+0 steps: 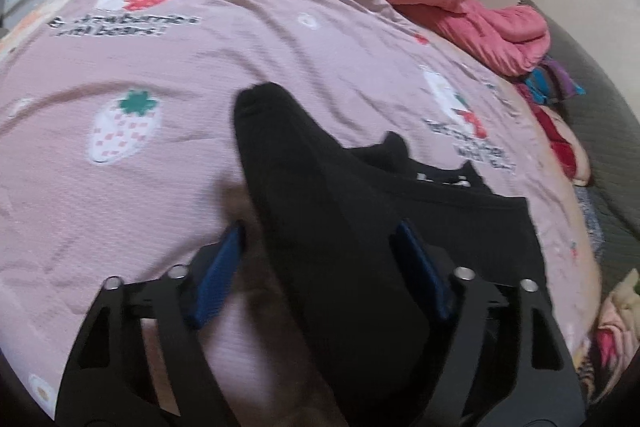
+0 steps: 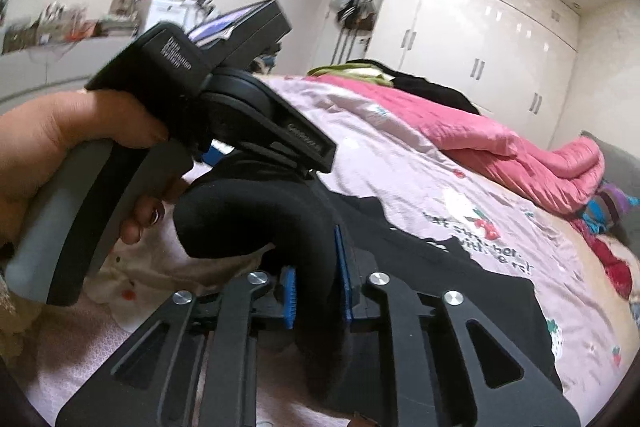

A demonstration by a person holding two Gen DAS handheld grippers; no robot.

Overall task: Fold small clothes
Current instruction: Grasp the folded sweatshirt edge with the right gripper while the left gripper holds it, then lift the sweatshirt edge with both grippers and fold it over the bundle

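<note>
Black sock is light and floppy (grab near cuff): right gripper clamps it, left gripper gapes around it.

Open bed ahead, clutter along the far edge

The pink strawberry-print bedspread lies bare ahead and left; a rumpled bright pink quilt blocks the far right.

The pink bedsheet carries dark printed lettering beneath a strawberry picture, blurred but readable as "strawberries and bears". The same print repeats near the sheet's far edge in the right wrist view, partly covered, showing "with" and fragments. Small white print on the left gripper's black housing is too blurred to read.
</note>
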